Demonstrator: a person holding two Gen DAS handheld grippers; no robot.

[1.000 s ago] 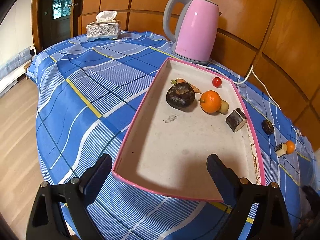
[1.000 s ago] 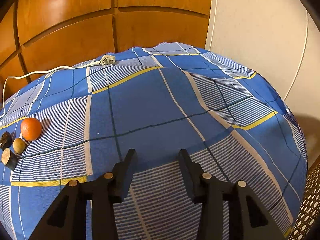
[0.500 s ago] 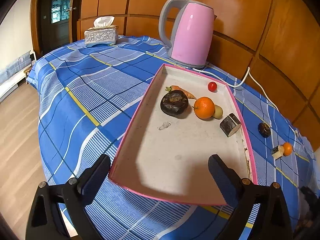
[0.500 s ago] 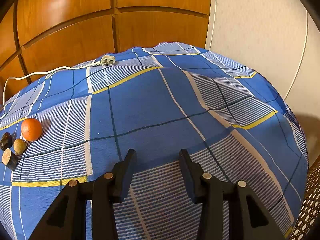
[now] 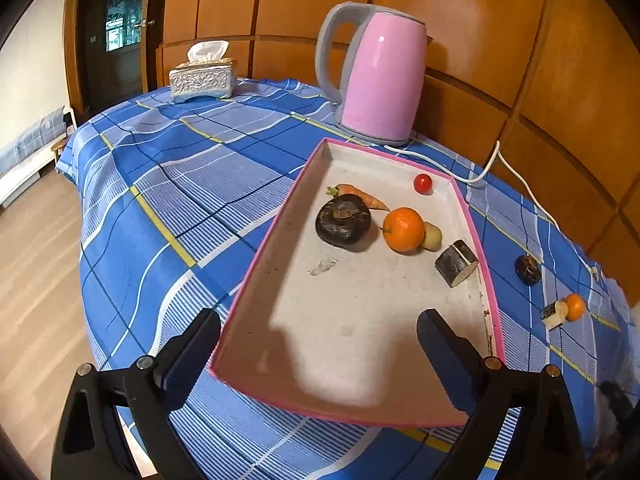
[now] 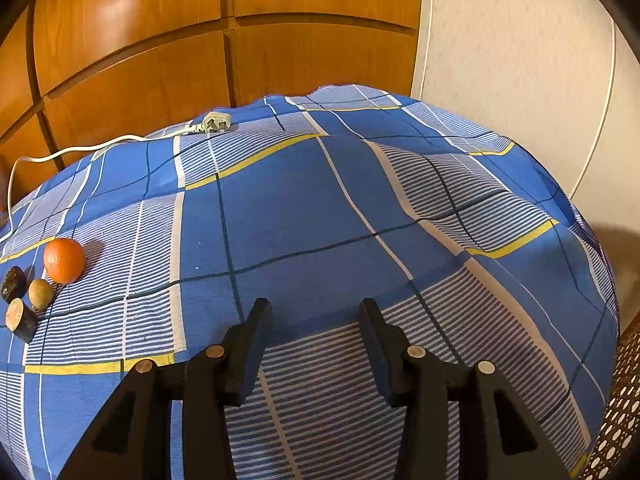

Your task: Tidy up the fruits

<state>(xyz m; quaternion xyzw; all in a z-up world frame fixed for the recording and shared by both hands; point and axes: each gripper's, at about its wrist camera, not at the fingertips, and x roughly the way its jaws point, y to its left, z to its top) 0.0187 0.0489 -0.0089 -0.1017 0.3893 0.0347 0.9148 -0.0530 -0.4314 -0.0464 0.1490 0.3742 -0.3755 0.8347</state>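
- L gripper (image 5: 318,334): jaws spread wide, nothing between them, hovering over near end of pink-rimmed tray (image 5: 256,256). L finger sits outside tray's left wall, R finger over tray floor by near-right corner.
- Tray sits on blue plaid tablecloth (image 5: 168,208), long axis running away from L gripper.
- Inside tray, ahead of L gripper in far half: dark round fruit (image 5: 343,219), w/ small carrot (image 5: 360,195) just behind it and touching.
- Right of dark fruit: orange (image 5: 403,229), w/ small tan fruit (image 5: 432,236) pressed against its right side.
- Cut dark chunk (image 5: 456,263) w/ pale face lies ahead-right, near tray's right wall.
- Cherry tomato (image 5: 423,183) farthest out, near tray's far-right corner, apart from the rest.
- Small whitish scrap (image 5: 323,266) on tray floor, ahead of L gripper, nearer than the fruit.
- Outside tray, right of L gripper on the cloth: dark small fruit (image 5: 528,269); farther right a small orange (image 5: 574,307) touching a pale-faced cut piece (image 5: 554,314).
- Beyond tray: pink kettle (image 5: 380,84) w/ white cord (image 5: 508,164) trailing right; tissue box (image 5: 201,79) far ahead-left.
- R gripper (image 6: 316,312): jaws parted, moderate gap, holding nothing, over bare tablecloth.
- Far left of R gripper, at edge of view: the small orange (image 6: 64,260), a tan round fruit (image 6: 40,293) beside it, a dark piece (image 6: 13,283) and a cut chunk (image 6: 20,319) w/ pale face — clustered close, well apart from R gripper.
- Ahead-left of R gripper: white plug (image 6: 216,122) at table's far edge, cord running off left.
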